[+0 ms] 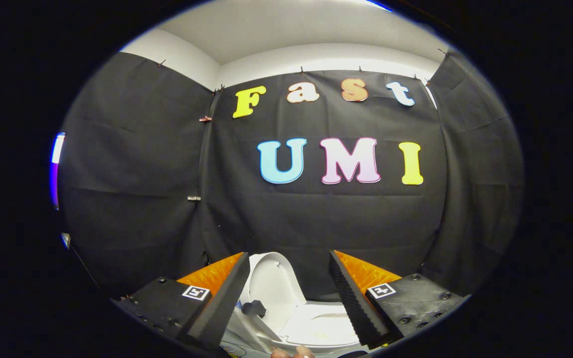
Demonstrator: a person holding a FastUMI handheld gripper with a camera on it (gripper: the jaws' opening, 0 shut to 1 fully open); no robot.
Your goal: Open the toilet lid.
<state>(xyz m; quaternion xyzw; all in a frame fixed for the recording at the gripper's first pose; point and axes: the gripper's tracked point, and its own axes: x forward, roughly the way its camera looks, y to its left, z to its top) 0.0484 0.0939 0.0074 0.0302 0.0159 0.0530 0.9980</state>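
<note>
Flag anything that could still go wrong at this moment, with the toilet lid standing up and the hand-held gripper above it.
1. The toilet lid looks raised, tilted back by the cloth wall; nothing holds it, so it might drop onto the seat.
2. The hand-held gripper is open with its fingers either side of the lid; a sideways move could knock it.
3. Fingertips sit low near the seat and could get in the way.
</note>
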